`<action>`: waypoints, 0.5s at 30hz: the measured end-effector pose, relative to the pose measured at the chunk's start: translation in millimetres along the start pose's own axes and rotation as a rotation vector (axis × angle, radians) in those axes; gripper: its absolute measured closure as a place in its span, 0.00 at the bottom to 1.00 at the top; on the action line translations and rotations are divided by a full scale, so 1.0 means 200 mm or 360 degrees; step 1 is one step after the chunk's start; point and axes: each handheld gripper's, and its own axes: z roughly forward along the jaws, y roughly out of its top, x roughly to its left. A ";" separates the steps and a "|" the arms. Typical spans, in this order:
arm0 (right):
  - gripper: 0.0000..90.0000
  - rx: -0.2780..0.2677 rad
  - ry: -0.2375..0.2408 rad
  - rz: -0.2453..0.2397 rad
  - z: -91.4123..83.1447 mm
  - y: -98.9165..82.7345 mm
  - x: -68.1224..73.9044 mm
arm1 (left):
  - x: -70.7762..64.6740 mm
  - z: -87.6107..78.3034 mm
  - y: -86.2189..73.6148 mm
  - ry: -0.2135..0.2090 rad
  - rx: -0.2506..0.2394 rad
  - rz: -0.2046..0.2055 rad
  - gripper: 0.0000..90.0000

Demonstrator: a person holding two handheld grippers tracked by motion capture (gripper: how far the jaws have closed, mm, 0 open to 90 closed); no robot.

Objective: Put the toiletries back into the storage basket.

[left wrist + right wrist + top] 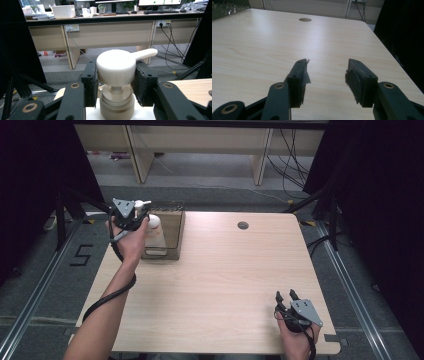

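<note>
High view: left hand-held gripper (141, 215), upper left, is clamping the pump bottle (154, 231) head over the bin (172, 234); right hand-held gripper (286, 296), lower right, is resting open on the bench (225, 280).

A black 5 (81, 255) is marked on the grey floor (45, 270). It lies left of the table (235, 270). No other text is readable.

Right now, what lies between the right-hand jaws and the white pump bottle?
Only bare pale wooden tabletop, seen in the high view, separates the right gripper from the white pump bottle.
</note>
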 end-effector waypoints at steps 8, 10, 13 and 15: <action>0.55 -0.0001 0.0019 0.0013 0.00 0.00 0.00 | 0.01 -0.04 0.00 -0.0011 -0.0037 0.0006 0.43; 0.55 -0.0004 0.0011 0.0003 0.00 0.00 0.00 | 0.02 -0.05 -0.02 -0.0018 -0.0030 0.0015 0.40; 0.55 0.0000 0.0015 0.0015 0.00 0.00 0.00 | 0.03 -0.07 -0.04 -0.0034 -0.0027 0.0015 0.38; 0.55 0.0009 0.0016 0.0018 0.00 0.00 0.00 | 0.03 -0.09 -0.05 -0.0051 -0.0032 0.0010 0.37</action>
